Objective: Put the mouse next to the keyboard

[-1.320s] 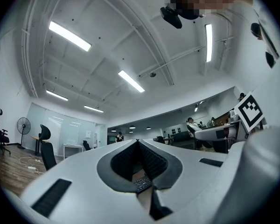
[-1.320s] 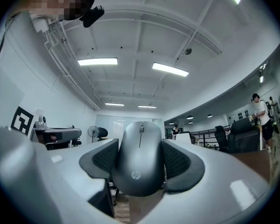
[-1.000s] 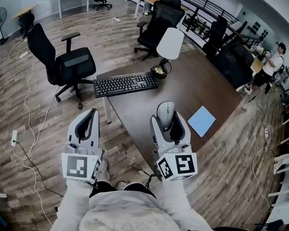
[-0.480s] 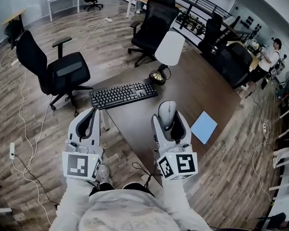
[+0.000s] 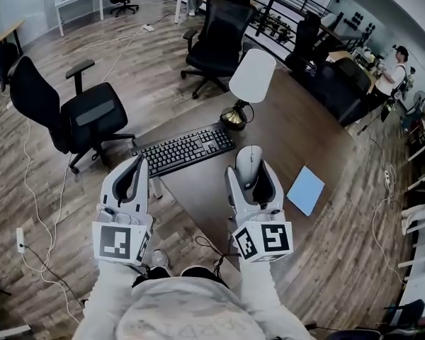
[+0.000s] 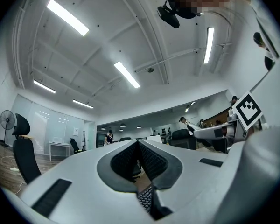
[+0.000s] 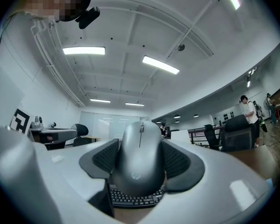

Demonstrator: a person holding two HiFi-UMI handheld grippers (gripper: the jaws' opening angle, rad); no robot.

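Observation:
A grey mouse [image 5: 249, 164] [image 7: 141, 160] is held above the brown desk [image 5: 290, 129], with my right gripper [image 5: 251, 170] [image 7: 141, 164] shut on its sides. The black keyboard [image 5: 184, 149] lies on the desk's left part, ahead and left of the mouse; its keys [image 7: 133, 199] show under the mouse in the right gripper view. My left gripper [image 5: 133, 177] [image 6: 139, 160] hangs over the floor left of the desk, its jaws closed together with nothing between them. A bit of the keyboard [image 6: 144, 197] shows below its jaws.
A lamp with a white shade [image 5: 251, 75] stands behind the keyboard. A blue notebook [image 5: 306, 190] lies on the desk at the right. Black office chairs [image 5: 78, 115] [image 5: 219, 30] stand around the desk. Cables [image 5: 32, 190] trail on the wood floor. A person [image 5: 388, 73] stands far right.
The view has shifted: desk, keyboard and lamp sit slightly lower and nearer in the head view. Both grippers keep their hold and spacing; the mouse stays clamped in the right one.

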